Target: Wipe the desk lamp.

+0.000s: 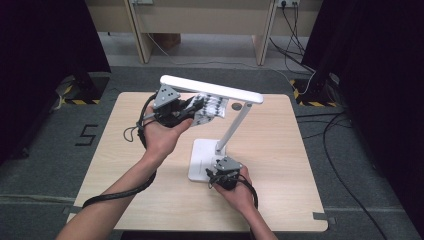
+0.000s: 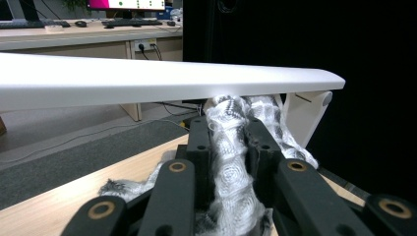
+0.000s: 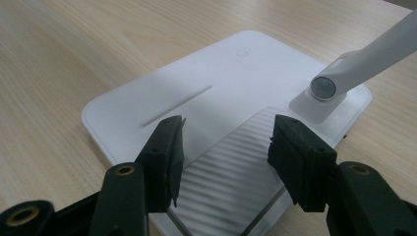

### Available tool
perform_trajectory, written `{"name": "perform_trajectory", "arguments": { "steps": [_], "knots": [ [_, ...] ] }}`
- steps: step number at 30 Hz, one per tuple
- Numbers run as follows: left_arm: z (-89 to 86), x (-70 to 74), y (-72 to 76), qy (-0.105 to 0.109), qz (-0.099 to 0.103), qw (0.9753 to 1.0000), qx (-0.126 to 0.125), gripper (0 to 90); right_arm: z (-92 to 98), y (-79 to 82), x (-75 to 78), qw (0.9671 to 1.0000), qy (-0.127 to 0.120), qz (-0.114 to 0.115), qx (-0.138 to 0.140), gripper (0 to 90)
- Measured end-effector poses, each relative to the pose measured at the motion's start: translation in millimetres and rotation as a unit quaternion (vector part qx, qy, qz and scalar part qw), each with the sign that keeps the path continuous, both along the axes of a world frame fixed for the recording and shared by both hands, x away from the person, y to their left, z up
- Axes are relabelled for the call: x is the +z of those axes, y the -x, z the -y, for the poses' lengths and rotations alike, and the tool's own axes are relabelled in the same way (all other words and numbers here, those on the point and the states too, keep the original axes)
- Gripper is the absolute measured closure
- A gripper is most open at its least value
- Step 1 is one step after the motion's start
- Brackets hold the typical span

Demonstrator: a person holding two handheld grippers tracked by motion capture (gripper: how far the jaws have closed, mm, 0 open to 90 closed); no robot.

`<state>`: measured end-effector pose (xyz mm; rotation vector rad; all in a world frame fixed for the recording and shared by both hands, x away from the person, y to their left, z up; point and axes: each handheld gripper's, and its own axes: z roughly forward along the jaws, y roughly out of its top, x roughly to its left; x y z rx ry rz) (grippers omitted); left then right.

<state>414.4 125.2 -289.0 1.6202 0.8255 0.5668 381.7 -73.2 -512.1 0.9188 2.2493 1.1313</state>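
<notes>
A white desk lamp stands on the table, its flat base (image 1: 201,155) near the middle and its long head (image 1: 210,88) stretched out over the back. My left gripper (image 1: 192,107) is raised under the lamp head and shut on a white patterned cloth (image 1: 211,107). In the left gripper view the cloth (image 2: 231,157) bunches between the jaws, just below the lamp head (image 2: 162,81). My right gripper (image 1: 218,175) rests at the near edge of the base, open. In the right gripper view its jaws straddle the lamp base (image 3: 216,93) and nothing is between them. The lamp's hinge (image 3: 324,87) sits at right.
The light wooden table (image 1: 270,150) has bare room left and right of the lamp. A small dark round spot (image 1: 235,106) lies on the table behind the lamp arm. Cables run over the grey floor at right, and desk legs stand beyond the table.
</notes>
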Motion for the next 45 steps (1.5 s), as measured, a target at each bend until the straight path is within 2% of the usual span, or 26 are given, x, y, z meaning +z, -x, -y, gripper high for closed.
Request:
{"name": "perform_trajectory", "arguments": {
  "steps": [23, 45],
  "knots": [
    [19.1, -3.0, -0.8, -0.002, -0.003, 0.9999, -0.015, 75.9, 0.3, -0.3, 0.0, 1.0, 0.001, 0.001, 0.002, 46.9],
    [36.2, -10.0, 0.7, -0.001, 0.008, 0.9995, -0.032, 75.9, 0.5, -0.4, -0.4, 1.0, -0.001, 0.002, 0.003, 46.9]
  ]
}}
